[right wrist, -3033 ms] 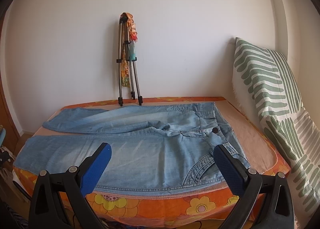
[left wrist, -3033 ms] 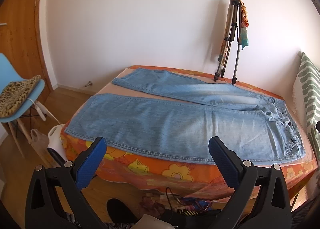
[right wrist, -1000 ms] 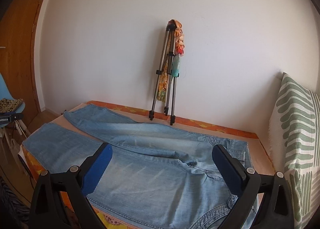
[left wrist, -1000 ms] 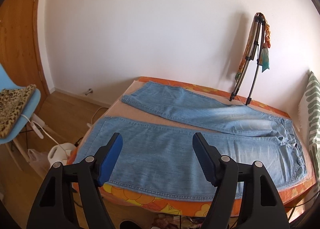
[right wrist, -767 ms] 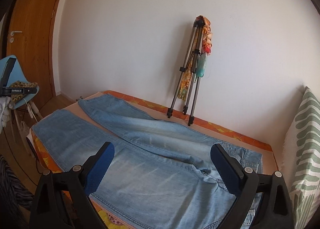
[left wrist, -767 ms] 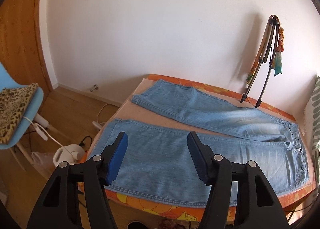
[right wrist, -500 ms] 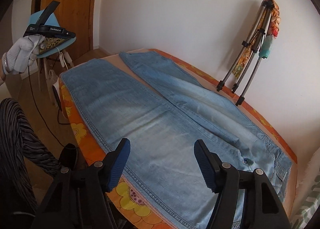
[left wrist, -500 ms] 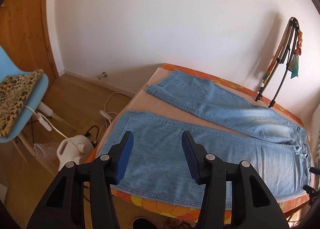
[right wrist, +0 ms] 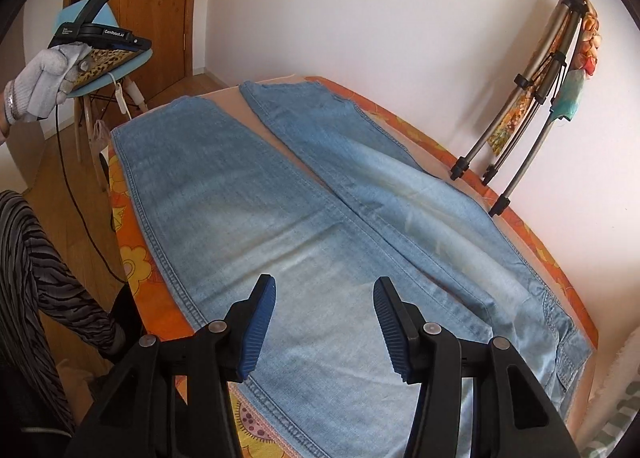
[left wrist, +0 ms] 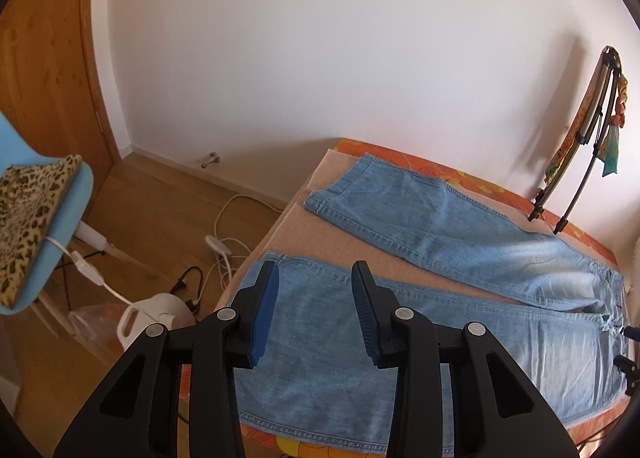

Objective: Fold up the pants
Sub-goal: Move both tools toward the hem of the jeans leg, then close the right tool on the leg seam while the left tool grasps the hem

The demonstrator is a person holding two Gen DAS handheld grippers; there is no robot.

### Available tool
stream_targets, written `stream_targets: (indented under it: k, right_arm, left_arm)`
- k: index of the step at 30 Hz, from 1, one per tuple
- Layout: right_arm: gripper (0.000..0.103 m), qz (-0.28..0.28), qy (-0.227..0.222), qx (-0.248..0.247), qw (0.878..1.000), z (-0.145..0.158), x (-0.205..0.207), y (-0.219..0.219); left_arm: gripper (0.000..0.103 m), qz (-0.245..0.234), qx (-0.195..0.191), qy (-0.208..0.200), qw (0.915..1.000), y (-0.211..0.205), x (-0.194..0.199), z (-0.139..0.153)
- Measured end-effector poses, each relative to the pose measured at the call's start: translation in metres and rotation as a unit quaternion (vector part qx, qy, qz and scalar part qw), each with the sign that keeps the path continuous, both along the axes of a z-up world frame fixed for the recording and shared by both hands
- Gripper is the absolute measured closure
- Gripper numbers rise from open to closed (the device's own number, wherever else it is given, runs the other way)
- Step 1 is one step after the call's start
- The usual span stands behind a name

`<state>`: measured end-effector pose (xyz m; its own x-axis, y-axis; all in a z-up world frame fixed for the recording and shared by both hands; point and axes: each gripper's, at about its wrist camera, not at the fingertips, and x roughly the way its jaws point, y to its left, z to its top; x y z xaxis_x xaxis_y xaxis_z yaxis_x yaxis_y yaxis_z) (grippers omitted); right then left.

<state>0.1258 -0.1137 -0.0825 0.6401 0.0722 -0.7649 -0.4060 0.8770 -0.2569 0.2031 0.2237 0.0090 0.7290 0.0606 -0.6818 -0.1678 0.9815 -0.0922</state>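
Jeans (right wrist: 304, 218) lie flat on the bed (right wrist: 132, 258), legs spread apart in a V, waistband toward the pillow end, hems toward the door end; near leg runs along the bed's front edge, far leg angles toward the wall. Right gripper (right wrist: 324, 322) hangs above the near leg's thigh area, not touching, jaws partly open, just been closing, nothing between them. Left gripper (left wrist: 314, 310) hovers over the near leg's hem end, jaws narrower but still apart, also just been closing, empty. In the right wrist view the gloved left hand (right wrist: 40, 82) holds its gripper up at far left. Tripod (right wrist: 536, 98) with cloth draped on it stands on the bed by the wall. Blue chair (left wrist: 48, 226) with leopard cushion, white jug (left wrist: 156, 318) and cables on the wooden floor.
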Motion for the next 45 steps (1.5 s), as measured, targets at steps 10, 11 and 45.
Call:
stream_targets:
  k: [10,11,45]
  right_arm:
    - [0.051,-0.011,-0.009,0.013,1.000,0.017,0.138,-0.023]
    - [0.051,-0.011,-0.003,0.019,1.000,0.015,0.156,-0.025]
    - [0.091,0.012,0.118,0.096,0.988,-0.125,0.385,-0.007]
  left_arm:
    - [0.067,-0.029,-0.006,-0.004,0.9995,-0.027,0.120,0.016]
    - [0.067,-0.032,-0.007,0.001,0.9994,-0.031,0.132,0.011]
    - [0.045,-0.050,-0.166,0.166,0.9706,-0.118,0.350,-0.124]
